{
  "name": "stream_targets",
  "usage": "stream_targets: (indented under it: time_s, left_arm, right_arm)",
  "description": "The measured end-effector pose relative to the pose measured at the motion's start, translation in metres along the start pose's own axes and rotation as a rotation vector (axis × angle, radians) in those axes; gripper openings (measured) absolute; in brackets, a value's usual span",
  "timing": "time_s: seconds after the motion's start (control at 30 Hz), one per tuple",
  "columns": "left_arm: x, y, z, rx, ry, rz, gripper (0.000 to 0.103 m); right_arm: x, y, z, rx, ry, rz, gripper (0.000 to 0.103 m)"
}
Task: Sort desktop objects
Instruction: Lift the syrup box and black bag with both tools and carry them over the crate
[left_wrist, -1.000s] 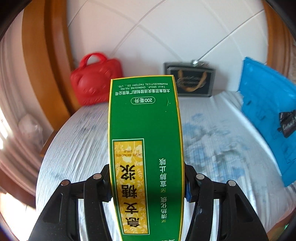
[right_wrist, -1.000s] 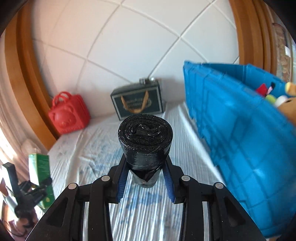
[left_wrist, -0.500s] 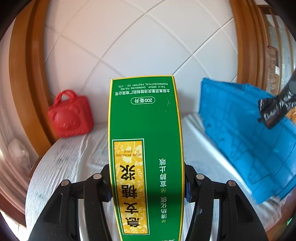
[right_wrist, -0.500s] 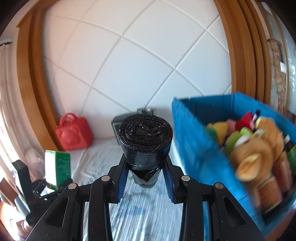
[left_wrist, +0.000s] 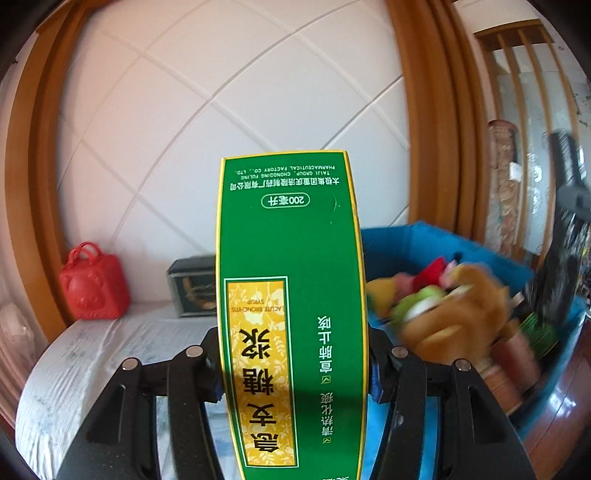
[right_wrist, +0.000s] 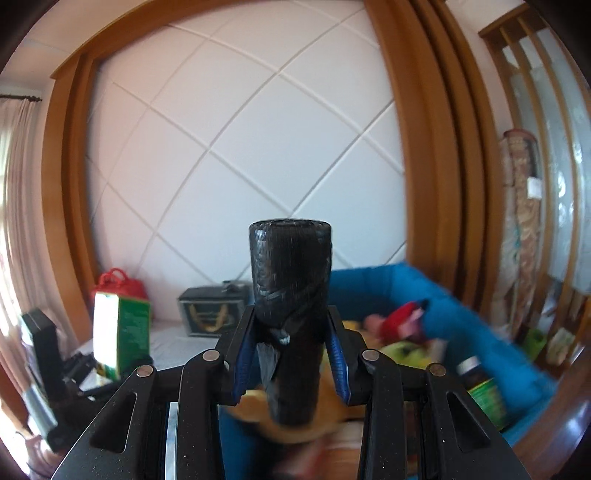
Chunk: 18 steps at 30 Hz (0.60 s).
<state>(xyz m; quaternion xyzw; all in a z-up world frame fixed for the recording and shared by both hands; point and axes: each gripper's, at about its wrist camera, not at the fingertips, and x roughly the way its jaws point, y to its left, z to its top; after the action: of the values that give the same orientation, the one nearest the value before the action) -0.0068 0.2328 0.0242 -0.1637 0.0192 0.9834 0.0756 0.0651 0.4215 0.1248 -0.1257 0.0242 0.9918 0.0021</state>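
Left wrist view: left tool (left_wrist: 295, 365) pinches green box (left_wrist: 291, 295), long axis pointing straight ahead.

We are looking into a home: a white wall panel crossed by diagonal grooves (right_wrist: 236, 155) sitting in a curved wooden frame (right_wrist: 424, 155), pale curtains (right_wrist: 16, 206) hanging leftward, and a small red bear-faced plastic handbag (left_wrist: 94, 284) resting on a cloth-covered table (left_wrist: 92, 350).

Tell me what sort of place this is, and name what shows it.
Probably a room in a home. A panelled wall framed in wood trim, a curtain at a bright window, and a table under a white cloth, with a blue bin of toys and household goods on it.
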Motion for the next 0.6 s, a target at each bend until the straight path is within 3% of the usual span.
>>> stream_targets:
  time_s: [0.13, 0.17, 0.33, 0.5, 0.6]
  left_arm:
    - [-0.007, -0.063, 0.015, 0.045, -0.004, -0.003, 0.053]
    - [-0.011, -0.083, 0.020, 0.084, -0.028, 0.052, 0.053]
    - [-0.015, -0.121, 0.046, 0.135, -0.109, 0.161, 0.055]
    - [-0.027, -0.151, 0.074, 0.118, -0.150, 0.122, 0.053]
    - [-0.017, -0.172, 0.075, 0.110, -0.097, 0.041, 0.053]
  right_arm:
    - [-0.002, -0.048, 0.003, -0.001, 0.028, -0.024, 0.035]
    - [-0.003, -0.058, 0.002, -0.001, 0.034, -0.032, 0.035]
    - [-0.003, -0.103, -0.002, 0.031, 0.045, -0.039, 0.035]
    - [-0.002, -0.132, -0.004, 0.061, 0.043, -0.034, 0.035]
    - [0.002, -0.139, -0.004, 0.067, 0.049, -0.031, 0.035]
